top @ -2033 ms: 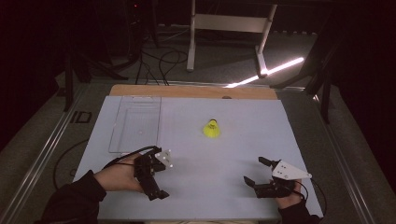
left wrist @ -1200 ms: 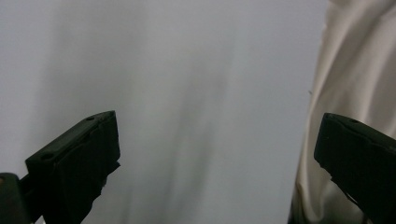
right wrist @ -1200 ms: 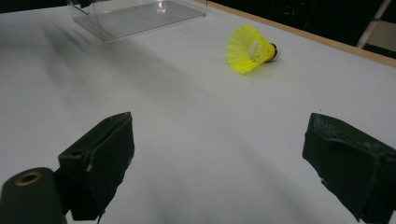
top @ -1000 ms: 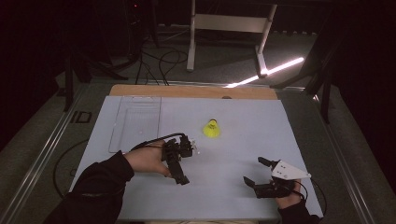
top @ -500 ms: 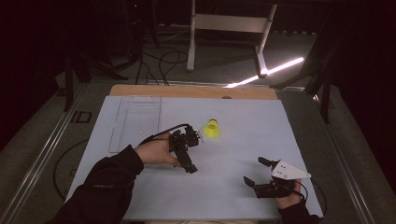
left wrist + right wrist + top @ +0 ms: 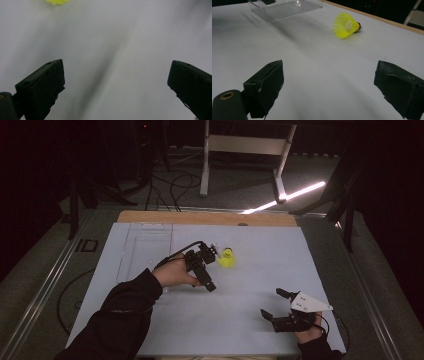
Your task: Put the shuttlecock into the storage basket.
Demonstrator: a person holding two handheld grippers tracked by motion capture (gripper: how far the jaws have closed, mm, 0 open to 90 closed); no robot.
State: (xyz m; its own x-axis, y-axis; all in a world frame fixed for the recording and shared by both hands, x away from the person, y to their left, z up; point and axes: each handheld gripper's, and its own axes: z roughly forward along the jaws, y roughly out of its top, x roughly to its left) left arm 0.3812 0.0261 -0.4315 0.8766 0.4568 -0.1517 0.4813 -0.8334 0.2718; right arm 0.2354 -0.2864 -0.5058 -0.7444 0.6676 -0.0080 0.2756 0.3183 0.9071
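Note:
A yellow shuttlecock (image 6: 227, 258) lies on its side on the white mat (image 6: 280, 255), near the middle. My left gripper (image 6: 212, 268) is just left of it, open wide, apart from it, with nothing between its jaws. In the left gripper view the open gripper (image 6: 116, 66) hangs over bare mat and the shuttlecock's skirt (image 6: 56, 2) peeks in at the top left edge. My right gripper (image 6: 270, 302) rests open near the front right of the mat. From the right gripper (image 6: 329, 67), the shuttlecock (image 6: 345, 25) lies far ahead, cork end pointing right.
A clear plastic box (image 6: 145, 250) sits on the mat's far left, and shows as the clear plastic box (image 6: 284, 7) in the right gripper view. A wooden strip (image 6: 200, 217) runs along the mat's far edge. Table legs and cables stand on the dark floor beyond.
My left gripper has travelled from the front left of the mat forward and rightward, ending right beside the shuttlecock. The right gripper and the shuttlecock have stayed put.

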